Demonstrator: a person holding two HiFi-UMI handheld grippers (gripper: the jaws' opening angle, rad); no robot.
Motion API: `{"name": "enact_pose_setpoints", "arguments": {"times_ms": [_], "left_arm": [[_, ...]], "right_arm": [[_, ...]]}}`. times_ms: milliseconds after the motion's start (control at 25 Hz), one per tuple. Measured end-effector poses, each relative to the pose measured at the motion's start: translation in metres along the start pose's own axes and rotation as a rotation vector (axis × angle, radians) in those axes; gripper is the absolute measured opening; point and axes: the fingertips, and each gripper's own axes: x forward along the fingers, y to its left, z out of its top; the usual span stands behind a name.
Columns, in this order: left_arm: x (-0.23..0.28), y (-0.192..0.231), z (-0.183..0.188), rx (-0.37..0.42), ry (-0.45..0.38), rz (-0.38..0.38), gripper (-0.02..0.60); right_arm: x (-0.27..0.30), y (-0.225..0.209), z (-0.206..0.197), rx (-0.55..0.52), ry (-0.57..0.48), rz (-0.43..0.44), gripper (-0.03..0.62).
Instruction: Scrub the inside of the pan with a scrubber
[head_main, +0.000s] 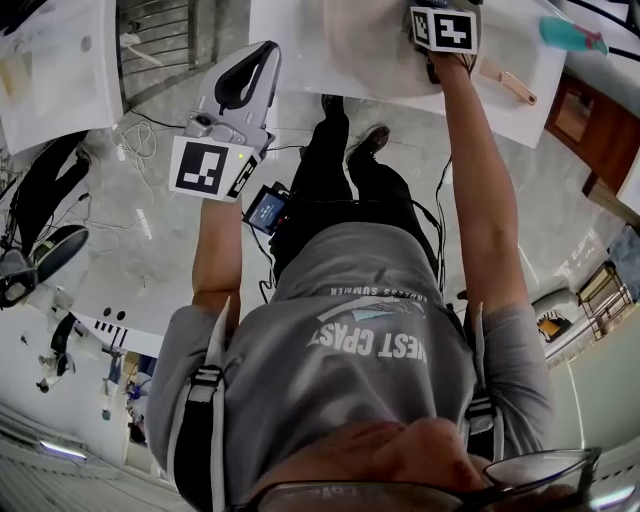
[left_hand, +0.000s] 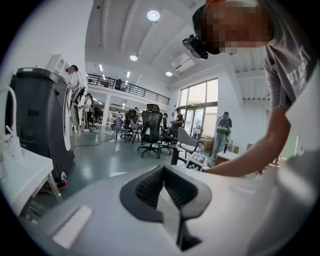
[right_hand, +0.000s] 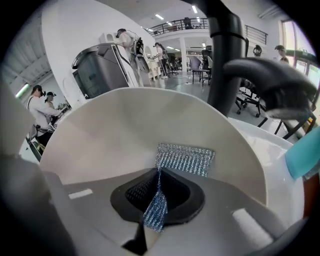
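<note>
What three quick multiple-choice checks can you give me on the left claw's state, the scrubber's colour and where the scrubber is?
1. The left claw is:
A. wide open
B. shut and empty
C. gripping something

2. The scrubber is:
A. silvery blue
B. red
C. yellow

3. The scrubber sits:
A. in the left claw
B. loose beside the pan
C. in the right claw, inside the pan

Answers:
1 B: the left gripper view shows its jaws together with nothing between them.
2 A: its mesh glints silver-blue in the right gripper view.
3 C: the right jaws pinch its lower edge, and the rest lies on the pan's pale inner wall.
</note>
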Motion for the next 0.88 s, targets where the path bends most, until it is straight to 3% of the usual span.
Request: {"name": "enact_pose_setpoints", "arguments": {"times_ms": [200,400,640,880], "left_arm": [[-0.010,0.009,-0.001,-0.003,-0.005,0.030,0.002],[-0.023,0.014,0.005,0.002,-0.020,0.059,0.002],[-0.046,0.011,0.013,0.008,-0.046,0.093,0.002],[-0.075,0.012,0.012,0.003,-0.044,0.139,0.002]], "right_arm": [[0.006,0.050,0.030,-0.052,-0.055,0.102,0.023],[0.000,0.099,0.018,-0.119,-0.001,0.208,0.021],[-0.048,0.115,0.008,-0.125,-0.086,0.220,0.020],[-0.122,0.155,0.016,-0.244,-0.214,0.227,0.018]]}}
